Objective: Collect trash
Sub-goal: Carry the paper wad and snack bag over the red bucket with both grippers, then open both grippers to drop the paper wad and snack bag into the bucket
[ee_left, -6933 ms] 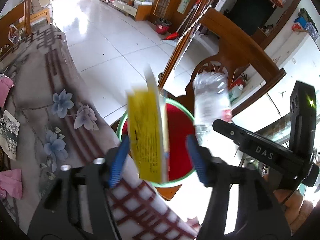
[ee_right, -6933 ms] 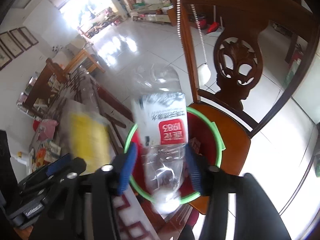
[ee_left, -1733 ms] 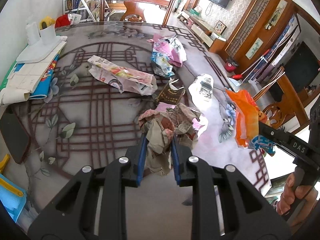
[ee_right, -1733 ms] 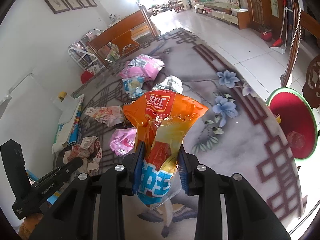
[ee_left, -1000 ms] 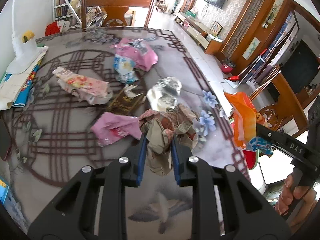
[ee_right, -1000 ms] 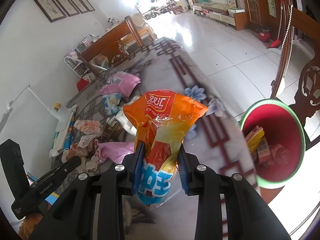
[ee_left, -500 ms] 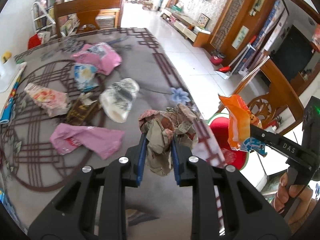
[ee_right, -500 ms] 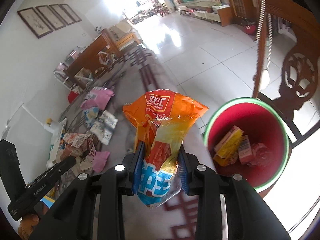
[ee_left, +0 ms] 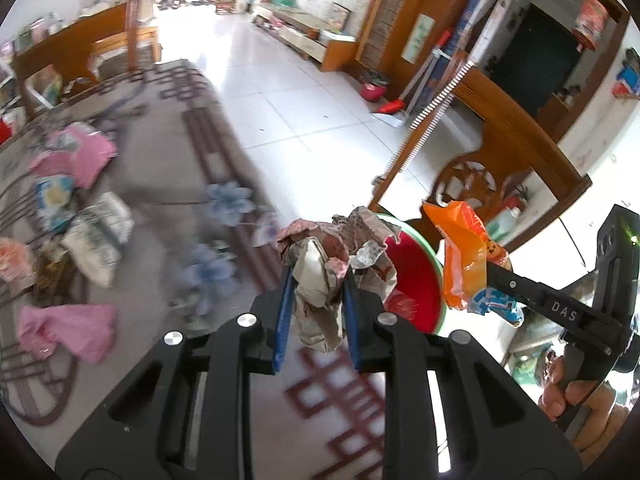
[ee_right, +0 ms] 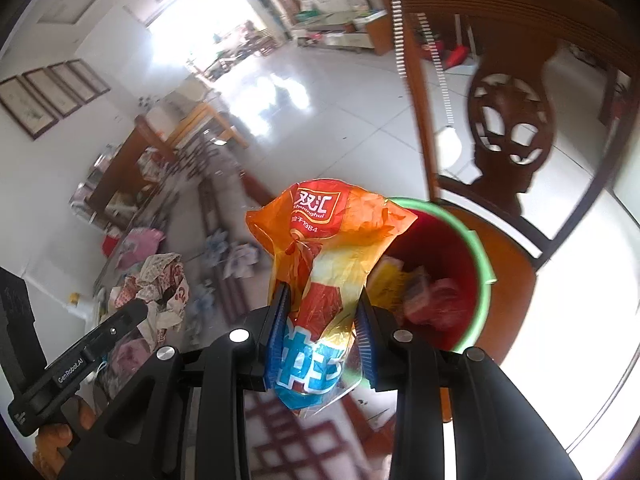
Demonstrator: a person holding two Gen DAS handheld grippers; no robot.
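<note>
From the left wrist, the left tool (ee_left: pixel 316 312) pinches a crumpled paper wad (ee_left: pixel 324 276) short of the bin (ee_left: pixel 420 280), so release now litters the surface (ee_left: pixel 168 208); from the right wrist, the right tool (ee_right: pixel 322 332) clamps an orange wrapper (ee_right: pixel 324 248) beside the bin, where it may snag the rim.

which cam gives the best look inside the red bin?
Right wrist. It looks down into the red bin, showing the green rim and trash already inside, partly behind the orange snack bag. Left wrist shows only a slice of it behind the crumpled paper.
</note>
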